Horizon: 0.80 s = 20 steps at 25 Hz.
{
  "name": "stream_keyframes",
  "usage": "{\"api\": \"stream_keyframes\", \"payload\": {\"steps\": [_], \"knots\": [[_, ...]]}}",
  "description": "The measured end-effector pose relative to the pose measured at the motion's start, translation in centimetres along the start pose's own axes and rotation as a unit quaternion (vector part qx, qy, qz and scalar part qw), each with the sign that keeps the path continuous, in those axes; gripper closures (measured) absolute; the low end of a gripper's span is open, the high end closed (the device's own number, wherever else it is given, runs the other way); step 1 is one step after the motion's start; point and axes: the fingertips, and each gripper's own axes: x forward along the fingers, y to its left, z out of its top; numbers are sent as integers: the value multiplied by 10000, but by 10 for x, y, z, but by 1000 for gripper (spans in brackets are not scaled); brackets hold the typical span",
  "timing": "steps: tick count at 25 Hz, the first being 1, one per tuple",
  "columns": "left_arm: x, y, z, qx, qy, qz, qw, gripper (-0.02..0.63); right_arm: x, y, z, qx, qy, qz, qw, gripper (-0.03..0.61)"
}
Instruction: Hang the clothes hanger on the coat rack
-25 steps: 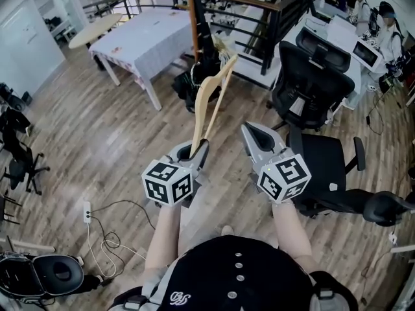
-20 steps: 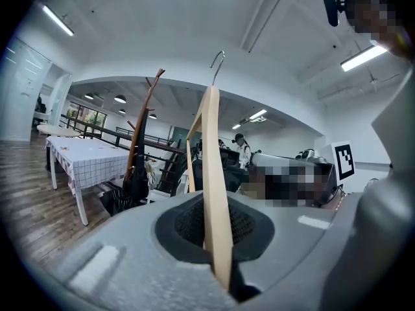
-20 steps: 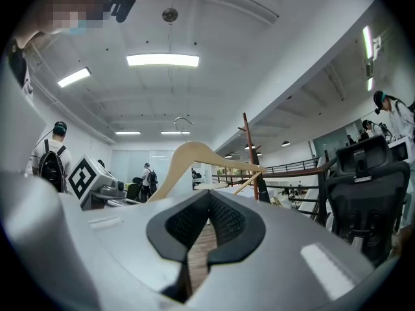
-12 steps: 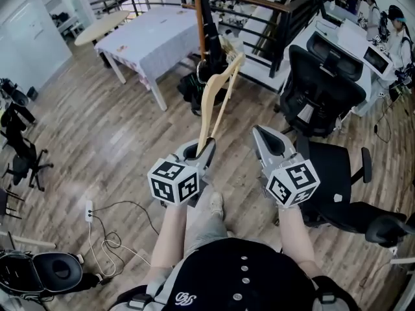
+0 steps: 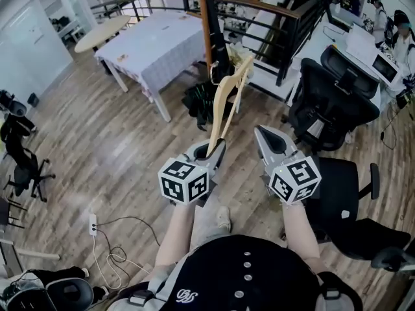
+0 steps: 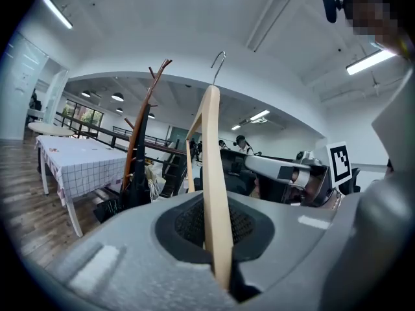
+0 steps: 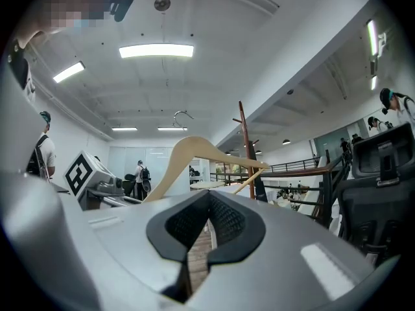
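Observation:
A pale wooden clothes hanger (image 5: 225,102) with a metal hook (image 6: 219,59) stands upright, and my left gripper (image 5: 213,149) is shut on one of its arms. In the left gripper view the wooden arm (image 6: 215,193) runs between the closed jaws. Ahead, beyond the hanger, stands the brown coat rack (image 5: 206,21), its branching pegs (image 6: 157,70) bare and dark things hung at its foot. My right gripper (image 5: 267,136) is beside the left one, shut and holding nothing (image 7: 207,220). The hanger (image 7: 188,151) and the rack (image 7: 247,144) also show in the right gripper view.
A table with a checked cloth (image 5: 162,41) stands left of the rack, and a round table (image 5: 100,30) lies beyond it. A dark railing (image 5: 275,11) runs behind. Black office chairs (image 5: 334,92) (image 5: 347,203) crowd the right. A power strip with cables (image 5: 94,225) lies on the wooden floor.
Both grippers and the hanger have come forward toward the coat rack, which now stands nearer. The grip on the hanger is unchanged.

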Motion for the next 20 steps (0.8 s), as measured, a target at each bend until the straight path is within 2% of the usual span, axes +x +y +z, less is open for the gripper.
{"api": "stream_keyframes", "payload": {"steps": [2,12,20], "knots": [[9,14,10,83,33,-58,9999,611,19,-6,4,7,-25,4,10000,584],[61,84,44,6,21,-273,9996,611,100,-48,11,105,-133,-193,9997,584],[78,122,50,7,146,-273,9995,611,141,-56,4,155,-155,-153,9996,584]]}}
